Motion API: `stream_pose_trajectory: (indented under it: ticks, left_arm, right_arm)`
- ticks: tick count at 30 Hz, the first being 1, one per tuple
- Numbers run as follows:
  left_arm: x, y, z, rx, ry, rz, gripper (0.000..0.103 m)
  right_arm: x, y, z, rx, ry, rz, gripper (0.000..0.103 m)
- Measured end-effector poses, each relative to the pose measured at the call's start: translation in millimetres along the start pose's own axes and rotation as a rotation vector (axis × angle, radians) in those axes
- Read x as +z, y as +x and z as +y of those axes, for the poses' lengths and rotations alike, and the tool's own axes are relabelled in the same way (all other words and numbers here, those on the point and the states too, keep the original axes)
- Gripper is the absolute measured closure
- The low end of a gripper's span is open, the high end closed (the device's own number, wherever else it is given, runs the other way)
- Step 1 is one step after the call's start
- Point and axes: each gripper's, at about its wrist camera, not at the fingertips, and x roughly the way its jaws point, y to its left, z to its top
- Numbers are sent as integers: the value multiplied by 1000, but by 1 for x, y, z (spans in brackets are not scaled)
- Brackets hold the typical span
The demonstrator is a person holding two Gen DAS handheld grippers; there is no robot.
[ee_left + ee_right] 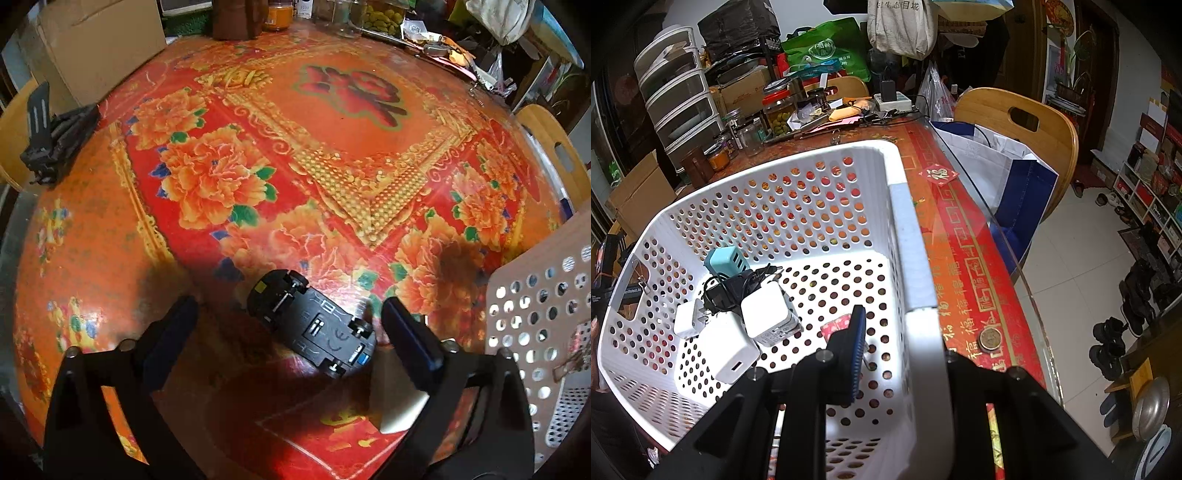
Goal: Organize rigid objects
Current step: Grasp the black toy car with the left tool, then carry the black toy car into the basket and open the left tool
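A black toy car [314,323] lies upside down, wheels up, on the red flowered tablecloth [280,177]. My left gripper [288,314] is open, its fingers on either side of the car and apart from it. My right gripper [897,332] is shut on the right rim of the white perforated basket [919,280], one finger [855,343] inside the basket, the other hidden behind the wall. Inside the basket lie white chargers [768,314], a teal adapter [726,260] and a black cable [727,288]. The basket also shows in the left wrist view [543,317].
A black folded stand [55,144] sits at the table's left edge. Jars [380,16] and clutter line the far edge. A coin [990,339] lies on the cloth right of the basket. Wooden chairs [1015,122] stand beyond the glass table edge.
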Motion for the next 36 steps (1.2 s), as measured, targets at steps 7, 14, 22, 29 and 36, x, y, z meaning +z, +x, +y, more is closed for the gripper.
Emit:
stream_pose_trajectory:
  ticks: [7,14,22,29,36]
  left_arm:
    - [-1,-34,1,3,16,-113,41]
    - [13,-98,24,7,-29,-221,41]
    - [23,-137,27,48,-4,-265,41]
    - [21,-154,-2,43,45,-293,41]
    - [15,-172,-33,39,98,-323,41]
  right_arm:
    - [0,0,0,0,0,0,82]
    - [0,0,0,0,0,0,82]
    - [0,0,1,-1,-2,4,82]
    - [0,1,1,-1,-6,4,82]
    - [-1,1,2,0,-6,3,82]
